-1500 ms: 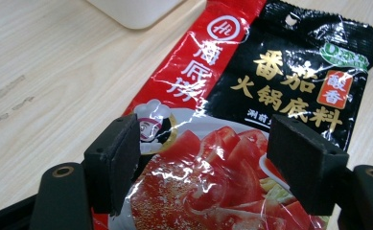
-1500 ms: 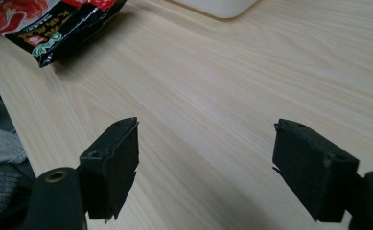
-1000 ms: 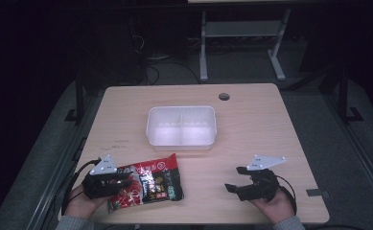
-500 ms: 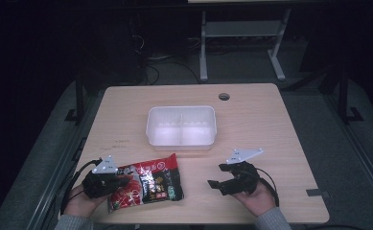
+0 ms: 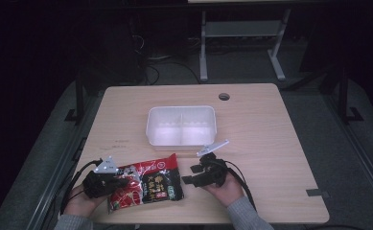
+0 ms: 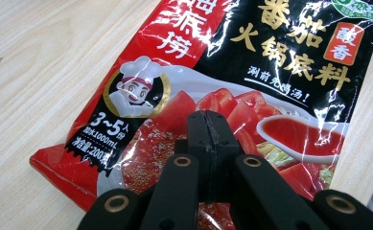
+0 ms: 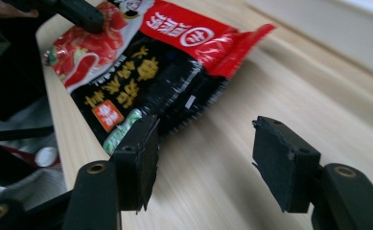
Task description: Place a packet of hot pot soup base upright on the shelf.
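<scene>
Sauce packet [image 5: 148, 184]: left hand-held gripper [image 5: 122, 181] closed, resting on it.

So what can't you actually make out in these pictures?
- Left tongs: shut over the packet; whether they pinch it can't be told in the left gripper view.
- Packet's near end: cut off by that view's bottom edge and covered by the tongs.
- Packet print: too small to read in the high view.
- Tub: contents washed out by glare, high view.
- Right tongs: open, not yet on the packet.
</scene>
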Tool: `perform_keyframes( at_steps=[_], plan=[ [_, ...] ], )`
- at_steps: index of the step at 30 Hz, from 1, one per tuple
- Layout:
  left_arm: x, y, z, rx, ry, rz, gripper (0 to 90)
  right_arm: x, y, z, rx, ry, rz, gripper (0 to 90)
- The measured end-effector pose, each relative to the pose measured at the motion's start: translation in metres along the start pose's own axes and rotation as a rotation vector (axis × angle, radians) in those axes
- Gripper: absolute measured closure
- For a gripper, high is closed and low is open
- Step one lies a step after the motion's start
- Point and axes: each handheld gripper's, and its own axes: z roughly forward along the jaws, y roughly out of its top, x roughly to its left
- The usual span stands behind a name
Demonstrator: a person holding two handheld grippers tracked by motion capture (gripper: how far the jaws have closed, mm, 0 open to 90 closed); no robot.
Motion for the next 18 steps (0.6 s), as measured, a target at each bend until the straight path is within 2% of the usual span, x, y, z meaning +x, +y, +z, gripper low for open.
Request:
perform_keyframes(
  at_steps=[4, 7, 9, 13, 18],
  plan=[
    [0.0, 0.0, 0.0, 0.001, 0.0, 0.001, 90.0, 0.0, 0.003, 0.013, 0.028, 0.024, 0.019, 42.3],
    [0.0, 0.0, 0.0, 0.001, 0.001, 0.002, 90.0, -0.002, 0.005, 0.023, 0.048, 0.06, 0.051, 46.9],
    [0.0, 0.0, 0.001, -0.002, 0.0, -0.002, 90.0, 0.0, 0.007, 0.032, 0.075, 0.079, 0.058, 52.6],
    [0.0, 0.0, 0.001, 0.0, 0.0, -0.003, 90.0, 0.001, 0.008, 0.039, 0.1, 0.085, 0.059, 58.4],
    [0.001, -0.001, 0.003, 0.007, -0.006, -0.006, 90.0, 0.001, 0.008, 0.045, 0.109, 0.113, 0.083, 71.3]
  ],
)
